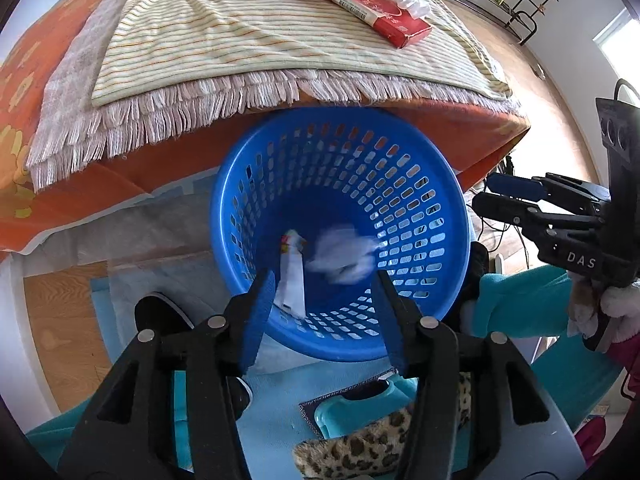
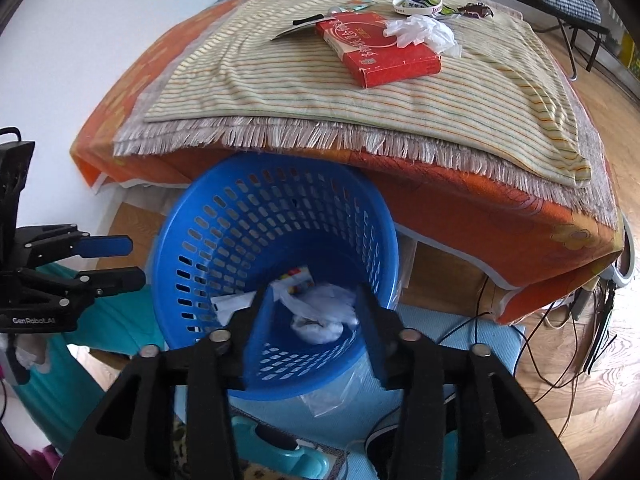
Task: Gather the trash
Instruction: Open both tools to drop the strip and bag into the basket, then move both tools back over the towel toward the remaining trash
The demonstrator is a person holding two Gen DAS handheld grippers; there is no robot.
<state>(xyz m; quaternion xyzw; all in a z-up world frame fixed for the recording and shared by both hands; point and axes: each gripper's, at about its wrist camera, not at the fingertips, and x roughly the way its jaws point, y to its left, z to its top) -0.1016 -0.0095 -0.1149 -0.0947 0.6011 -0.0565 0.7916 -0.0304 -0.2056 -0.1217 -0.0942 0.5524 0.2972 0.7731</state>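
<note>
Both grippers, left gripper [image 1: 324, 312] and right gripper [image 2: 316, 328], hang released above the blue basket [image 2: 192, 216] holding crumpled trash [image 2: 320, 320]; more wrapper [image 2: 424, 32] waits on the table, and a careless swing could tip the basket.

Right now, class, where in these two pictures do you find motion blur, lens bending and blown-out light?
Left wrist view: the white crumpled trash in the blue basket is smeared by blur; the window is blown out. Right wrist view: the same trash looks sharper; the fringed table edge bows into an arc, a fisheye effect.
</note>
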